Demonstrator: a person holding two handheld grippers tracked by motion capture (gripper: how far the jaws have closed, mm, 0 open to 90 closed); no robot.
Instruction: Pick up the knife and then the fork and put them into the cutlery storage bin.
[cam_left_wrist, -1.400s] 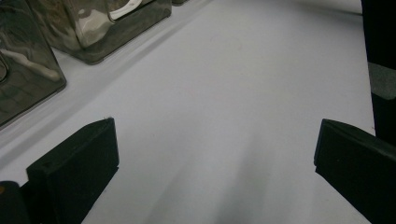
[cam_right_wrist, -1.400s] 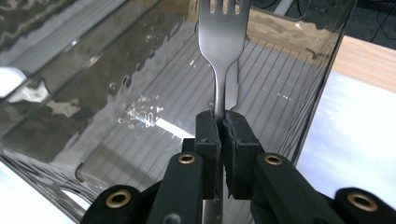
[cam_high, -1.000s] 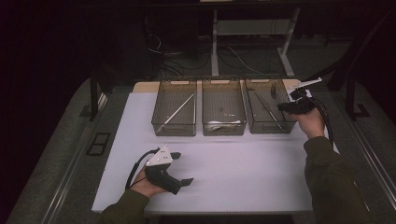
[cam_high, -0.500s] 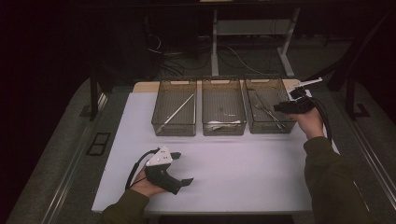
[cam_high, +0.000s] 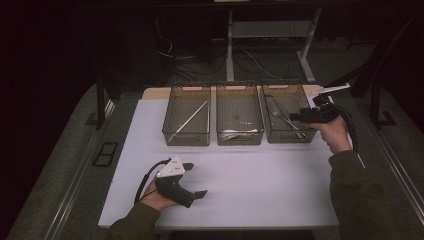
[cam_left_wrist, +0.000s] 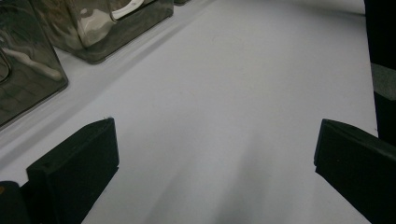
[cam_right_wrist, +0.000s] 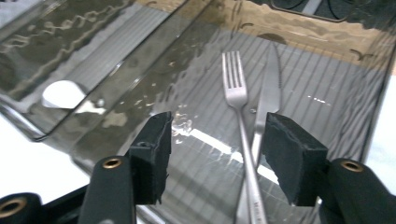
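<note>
The right gripper is hovering at the near right corner of the right bin, held in the person's right hand, its jaws pointing in over the bin's edge. Those jaws have just been opening and are now standing about half apart, with nothing pinched between them. Seen through the right gripper view, a fork and a knife are lying on the ribbed floor of that right bin, the fork's handle crossing over the knife's lower down, both below and beyond the pads and not touched by either of them. From the high view the same fork is lying slantwise inside the bin, tines toward the far left.

To the left of the right bin, the middle bin is holding something pale along its near wall, and the left bin beyond that has a long thin utensil lying diagonally in it. All three are sitting side by side along the far edge of the white table.

Well away from the right bin, toward the near left of the table, the left gripper is resting in the person's left hand. Its jaws are spread wide over bare tabletop, gripping nothing.
</note>
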